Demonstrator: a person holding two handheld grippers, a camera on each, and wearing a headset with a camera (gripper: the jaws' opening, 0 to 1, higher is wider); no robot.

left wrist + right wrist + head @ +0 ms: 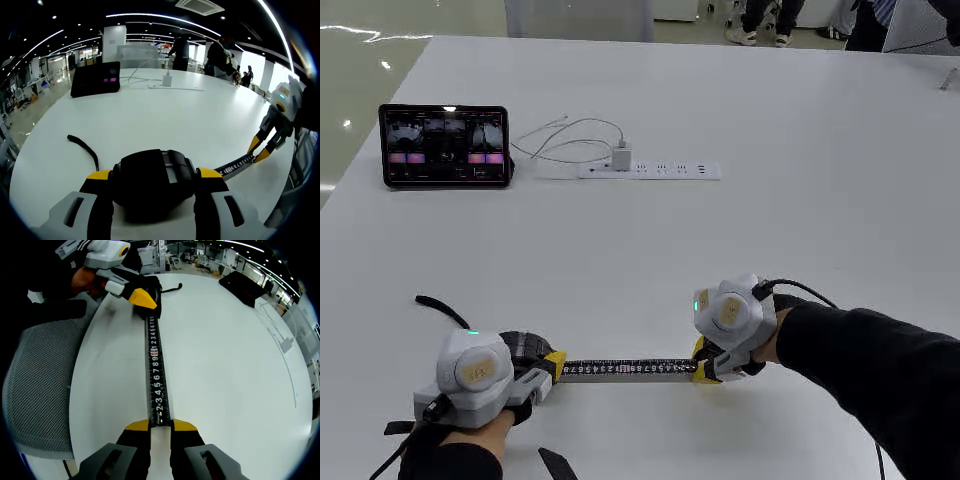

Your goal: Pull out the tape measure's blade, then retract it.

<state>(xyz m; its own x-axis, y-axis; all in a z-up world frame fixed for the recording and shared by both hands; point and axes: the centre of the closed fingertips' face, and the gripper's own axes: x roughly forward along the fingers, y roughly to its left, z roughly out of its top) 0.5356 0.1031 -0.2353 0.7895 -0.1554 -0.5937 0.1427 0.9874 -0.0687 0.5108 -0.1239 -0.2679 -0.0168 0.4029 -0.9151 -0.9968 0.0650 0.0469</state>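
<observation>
We hold the tape measure case (152, 177) clamped in the left gripper (545, 372) at the white table (720, 240). The right gripper (160, 426) pinches the end of the blade (154, 370), which stretches straight between them, so retracting it means moving leftward.

On the tape blade (156, 385), in the right gripper view, black digits could be read: 2, 3, 4, 5, 6, 7, 8, 9, running from 6 o'clock toward 12 o'clock. After them came a red mark, then more digits too blurred to be sure. In the head view, the tablet (445, 146) at 10 o'clock had a lit screen, too small to read.
</observation>
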